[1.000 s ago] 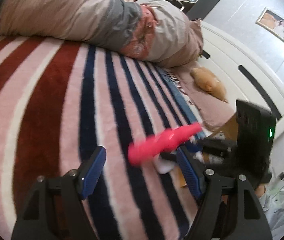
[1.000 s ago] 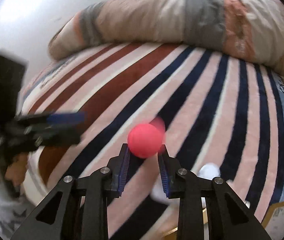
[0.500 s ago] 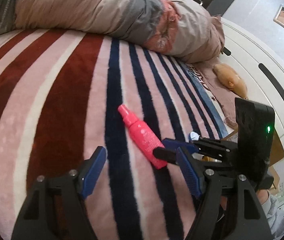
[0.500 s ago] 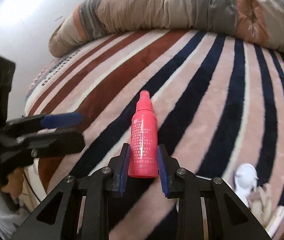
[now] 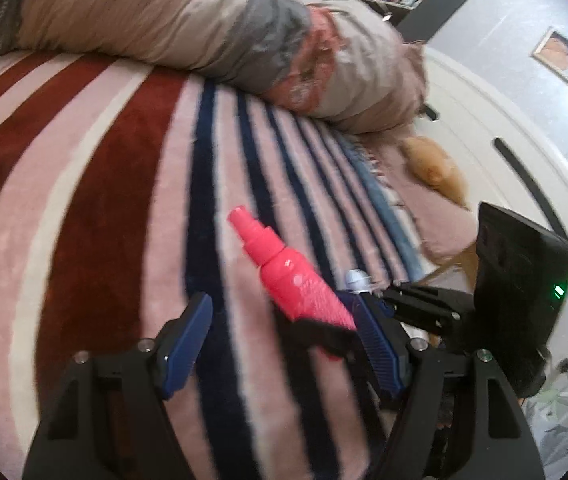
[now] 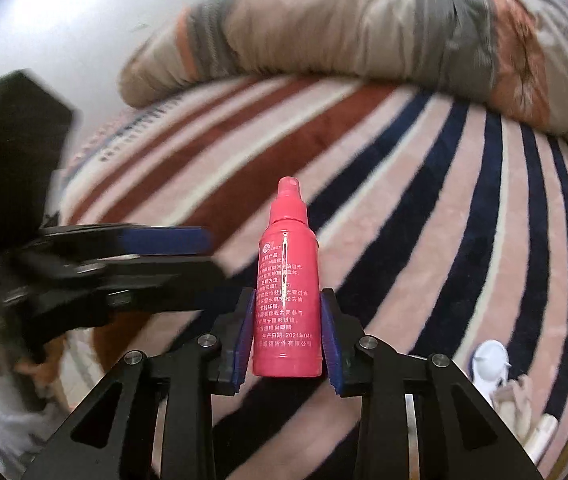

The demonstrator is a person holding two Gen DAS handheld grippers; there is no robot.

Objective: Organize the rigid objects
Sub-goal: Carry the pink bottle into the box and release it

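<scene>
The big striped blanket (image 6: 424, 208) covers the bed, soft and fuzzy, with a rolled quilt (image 6: 364, 36) along the top from 10 to 2 o'clock. The left gripper (image 5: 282, 342) is spread wide with nothing in it. The right gripper (image 6: 287, 336) has the pink spray bottle (image 6: 287, 292) between its blue pads, low on the body, at 6 o'clock in its own view. Its jaws have just been opening a little, so the hold looks loose. The bottle looks light, hard and smooth, so it may slip. I think the wide middle is the best spot to pinch, not the thin neck. There is lots of open blanket ahead. The bed edge lies at 4 o'clock, near a small white thing (image 6: 490, 364).
</scene>
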